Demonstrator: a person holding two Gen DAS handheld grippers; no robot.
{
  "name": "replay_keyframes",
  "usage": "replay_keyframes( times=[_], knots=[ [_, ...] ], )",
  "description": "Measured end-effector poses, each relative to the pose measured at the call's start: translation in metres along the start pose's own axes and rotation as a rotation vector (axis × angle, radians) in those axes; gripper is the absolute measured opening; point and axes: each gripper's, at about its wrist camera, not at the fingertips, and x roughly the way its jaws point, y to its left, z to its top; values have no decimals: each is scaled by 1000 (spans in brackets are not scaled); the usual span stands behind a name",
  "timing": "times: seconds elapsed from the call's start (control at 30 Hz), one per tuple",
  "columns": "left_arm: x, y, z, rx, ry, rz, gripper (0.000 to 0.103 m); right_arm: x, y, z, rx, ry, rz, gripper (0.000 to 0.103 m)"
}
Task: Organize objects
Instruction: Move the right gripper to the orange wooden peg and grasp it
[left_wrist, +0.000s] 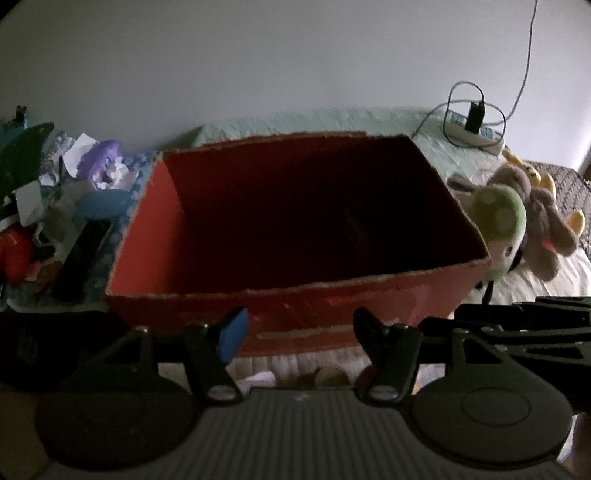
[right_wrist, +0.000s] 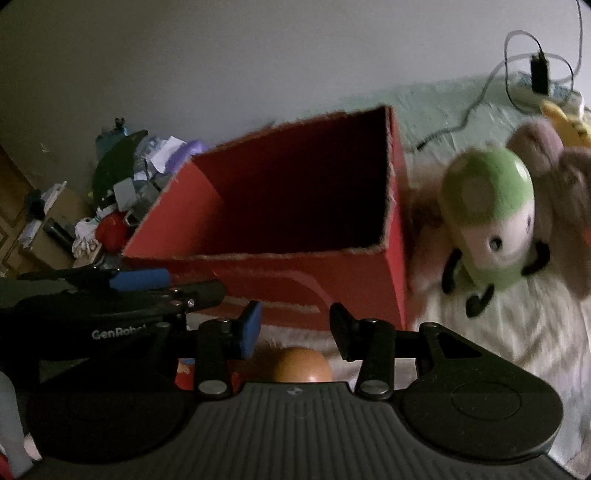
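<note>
Both grippers, left gripper (left_wrist: 297, 332) and right gripper (right_wrist: 295, 328), hover with tongs apart and empty before the red box (right_wrist: 295, 266), so the green plush (right_wrist: 487, 221) (leaning beside the box's right wall) may slip from a shallow pinch.

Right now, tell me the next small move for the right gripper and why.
Probably swing the right gripper rightward toward the green plush toy. Its jaws stand open and hold nothing, the red box looks empty inside, and the toy lies loose on the bedding beside the box's right wall.
</note>
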Motion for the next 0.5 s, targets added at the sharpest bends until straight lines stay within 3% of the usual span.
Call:
replay_keyframes(
  times=[0.23, 0.5],
  knots=[
    [16, -10, -11, 14, 74, -11, 67, 7, -15, -10, 72, 77, 8, 44],
    [16, -8, -26, 40, 93, -54, 65, 16, -24, -23, 99, 154, 57, 44]
  ],
)
